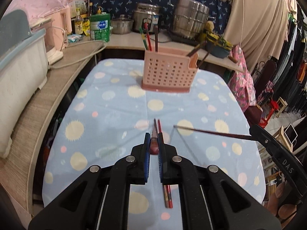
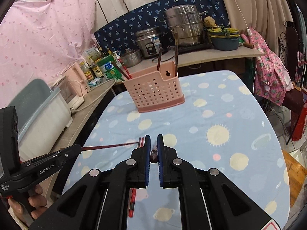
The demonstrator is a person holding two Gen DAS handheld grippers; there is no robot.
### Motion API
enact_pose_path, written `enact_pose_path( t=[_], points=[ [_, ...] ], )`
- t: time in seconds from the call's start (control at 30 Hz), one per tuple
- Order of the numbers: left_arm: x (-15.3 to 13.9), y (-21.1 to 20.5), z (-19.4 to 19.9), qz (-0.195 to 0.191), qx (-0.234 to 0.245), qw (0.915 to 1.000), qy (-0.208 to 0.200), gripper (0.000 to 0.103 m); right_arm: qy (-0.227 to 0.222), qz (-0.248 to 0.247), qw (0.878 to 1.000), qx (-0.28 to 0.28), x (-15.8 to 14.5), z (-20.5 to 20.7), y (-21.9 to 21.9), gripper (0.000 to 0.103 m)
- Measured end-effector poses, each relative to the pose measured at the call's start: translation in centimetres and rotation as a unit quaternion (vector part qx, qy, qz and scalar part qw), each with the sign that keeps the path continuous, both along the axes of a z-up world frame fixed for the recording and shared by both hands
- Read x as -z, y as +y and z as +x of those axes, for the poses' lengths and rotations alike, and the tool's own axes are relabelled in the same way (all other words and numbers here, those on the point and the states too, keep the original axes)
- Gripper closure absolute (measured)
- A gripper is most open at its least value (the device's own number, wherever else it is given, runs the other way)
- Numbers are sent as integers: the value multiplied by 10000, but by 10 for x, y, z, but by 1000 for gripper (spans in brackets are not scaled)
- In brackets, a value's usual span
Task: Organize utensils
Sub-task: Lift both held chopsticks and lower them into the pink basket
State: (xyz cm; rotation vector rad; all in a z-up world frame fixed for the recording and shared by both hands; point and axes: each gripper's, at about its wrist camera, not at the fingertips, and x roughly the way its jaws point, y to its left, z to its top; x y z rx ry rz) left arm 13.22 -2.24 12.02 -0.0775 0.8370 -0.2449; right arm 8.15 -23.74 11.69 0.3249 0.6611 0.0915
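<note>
The tabletop is covered with a light blue cloth printed with pale yellow, pink and white dots. A pink perforated utensil basket stands upright on it toward the far end. A pair of red chopsticks lies side by side on the cloth at the near end, well apart from the basket.
</note>
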Motion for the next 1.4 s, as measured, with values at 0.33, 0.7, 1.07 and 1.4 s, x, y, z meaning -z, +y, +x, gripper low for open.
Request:
enact_pose_path(
  t=[0.33, 0.7, 1.07, 1.4],
  points=[
    [-36, -2, 47, -90, -161, 9993, -338, 96, -309, 96, 9994, 83, -25, 37, -10, 96],
    [-81, -12, 90, -248, -199, 9969, -722, 96, -746, 237, 9967, 196, -67, 77, -25, 96],
    [-149, -31, 131, -474, -234, 9884, -1425, 96, -1510, 344, 9873, 346, -137, 131, -40, 96],
    [-170, -42, 187, -598, -331, 9834, -1680, 96, -1961, 374, 9784, 535, -177, 191, -51, 96]
  ],
)
